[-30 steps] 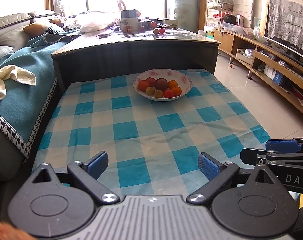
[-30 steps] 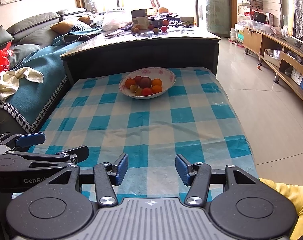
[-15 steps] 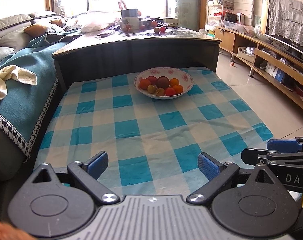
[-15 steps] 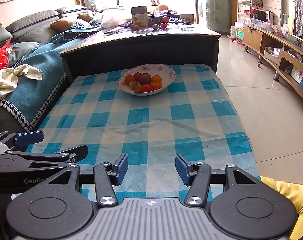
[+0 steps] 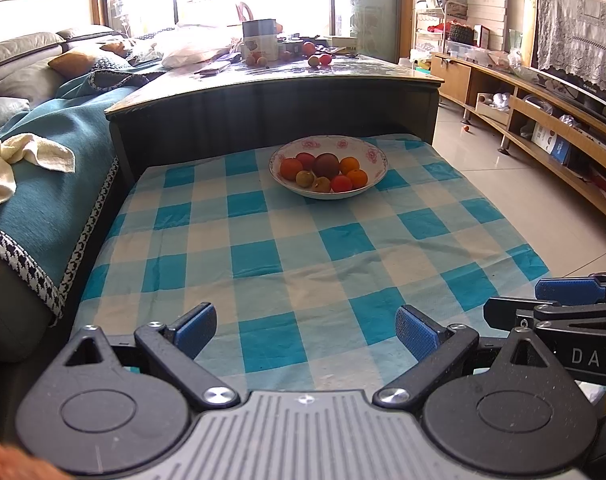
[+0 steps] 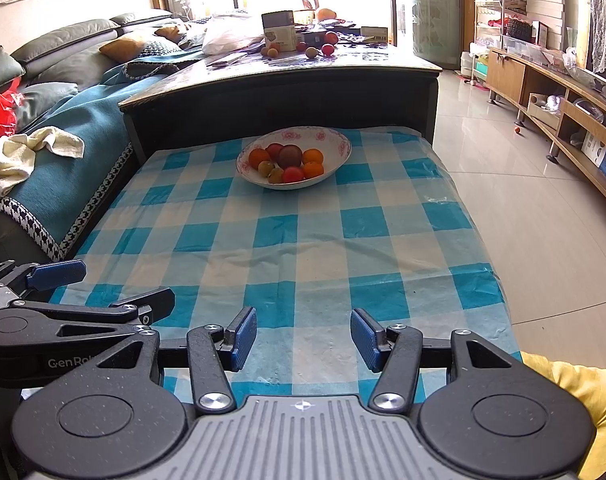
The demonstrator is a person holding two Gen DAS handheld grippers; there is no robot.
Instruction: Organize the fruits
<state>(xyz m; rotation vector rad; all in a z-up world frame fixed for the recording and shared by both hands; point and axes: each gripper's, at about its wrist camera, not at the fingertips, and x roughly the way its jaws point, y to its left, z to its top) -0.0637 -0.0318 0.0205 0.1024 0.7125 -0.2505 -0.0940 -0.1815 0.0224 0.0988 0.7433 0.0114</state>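
Fingers: we held both sets spread wide with nothing between them; the left gripper (image 5: 305, 330) and the right gripper (image 6: 303, 336) hung side by side above the near edge of the cloth.
Fruits: we saw the fruits (image 5: 325, 172) heaped in a shallow flowered bowl (image 5: 373, 152), about 8 pieces, orange, red, tan and 1 dark one in the middle.
Bowl's place: it stood at the far end of the checked tablecloth (image 5: 263, 256), just before the dark front of the raised table (image 5: 263, 112).
Bearing: the bowl lay straight ahead of both pairs of fingers and well apart from them, a little right of centre for the left, a little left of centre for the right.
Long axis: we found none; bowl and fruit were round, so no wrist turn seemed called for.
Nearer hand: we could not tell; both seemed about equally far.
Further out: more loose fruit (image 6: 315, 50) lay on the raised table by a box (image 6: 279, 30); a sofa (image 5: 43, 168) stood to the left.
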